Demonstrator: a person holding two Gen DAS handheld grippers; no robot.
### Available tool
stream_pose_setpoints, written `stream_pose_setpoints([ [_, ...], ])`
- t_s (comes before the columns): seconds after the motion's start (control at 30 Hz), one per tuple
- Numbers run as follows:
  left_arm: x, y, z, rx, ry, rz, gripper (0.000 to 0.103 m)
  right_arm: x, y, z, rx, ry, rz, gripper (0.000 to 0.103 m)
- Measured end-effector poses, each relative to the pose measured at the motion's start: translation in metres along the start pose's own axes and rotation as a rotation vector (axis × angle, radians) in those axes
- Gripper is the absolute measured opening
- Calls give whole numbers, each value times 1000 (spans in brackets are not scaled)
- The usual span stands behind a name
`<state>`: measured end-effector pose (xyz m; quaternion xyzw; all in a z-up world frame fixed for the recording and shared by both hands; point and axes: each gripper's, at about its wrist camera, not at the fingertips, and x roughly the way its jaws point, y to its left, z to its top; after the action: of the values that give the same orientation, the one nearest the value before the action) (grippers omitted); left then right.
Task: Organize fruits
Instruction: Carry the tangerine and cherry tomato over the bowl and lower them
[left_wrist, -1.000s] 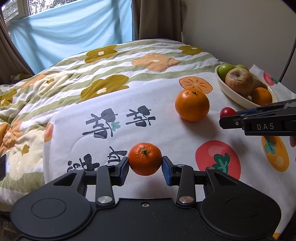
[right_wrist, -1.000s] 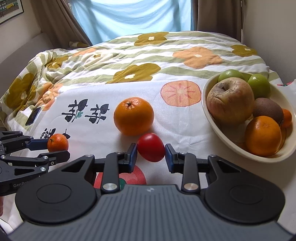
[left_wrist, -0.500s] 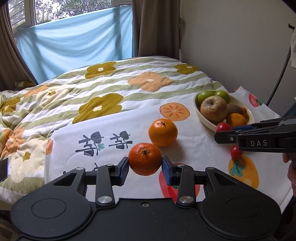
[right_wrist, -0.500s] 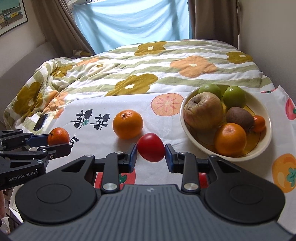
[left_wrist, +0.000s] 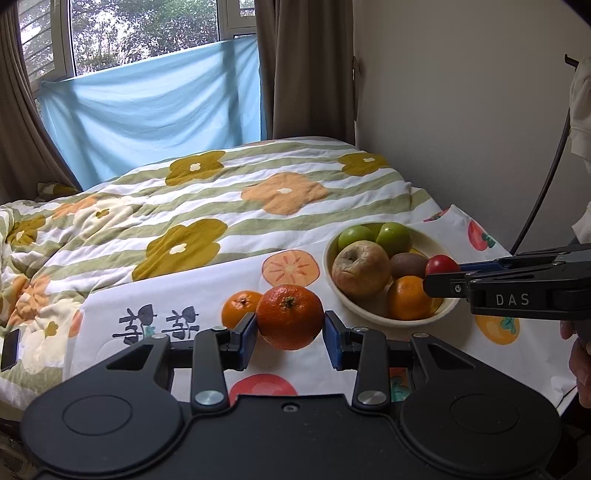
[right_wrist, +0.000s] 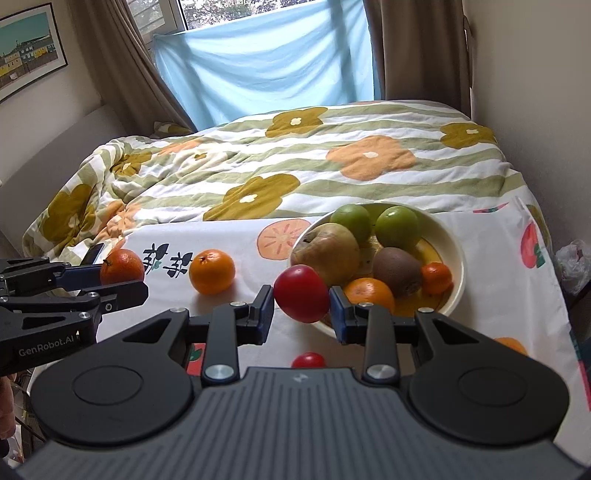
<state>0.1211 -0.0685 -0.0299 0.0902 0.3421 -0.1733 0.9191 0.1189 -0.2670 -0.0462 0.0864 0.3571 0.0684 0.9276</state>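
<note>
My left gripper (left_wrist: 289, 334) is shut on a dark orange mandarin (left_wrist: 289, 316), held above the printed cloth. My right gripper (right_wrist: 301, 309) is shut on a red tomato (right_wrist: 302, 292), lifted beside the near-left rim of the cream bowl (right_wrist: 456, 273). The bowl holds a wrinkled apple (right_wrist: 328, 251), two green fruits, a kiwi (right_wrist: 397, 270) and two small oranges. A lighter orange (right_wrist: 212, 271) rests on the cloth left of the bowl. A second small tomato (right_wrist: 308, 360) lies on the cloth below my right gripper. The left gripper with its mandarin (right_wrist: 122, 266) shows at the left of the right wrist view.
The printed white cloth (left_wrist: 207, 291) covers the near end of a bed with a flowered striped quilt (left_wrist: 229, 199). A wall runs close along the right side. A dark phone (left_wrist: 10, 349) lies at the quilt's left edge. A person's hand (left_wrist: 580, 354) holds the right gripper.
Both grippers have risen and drawn back with their fruit, so the bowl and the loose orange look smaller and farther. A second small tomato has come into view on the cloth.
</note>
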Motion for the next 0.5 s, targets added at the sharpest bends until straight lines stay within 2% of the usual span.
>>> stream_pose_setpoints([
  [0.5,41,-96,38,-8,13,8,42,-10,-111,22,-12,-11,17,47],
])
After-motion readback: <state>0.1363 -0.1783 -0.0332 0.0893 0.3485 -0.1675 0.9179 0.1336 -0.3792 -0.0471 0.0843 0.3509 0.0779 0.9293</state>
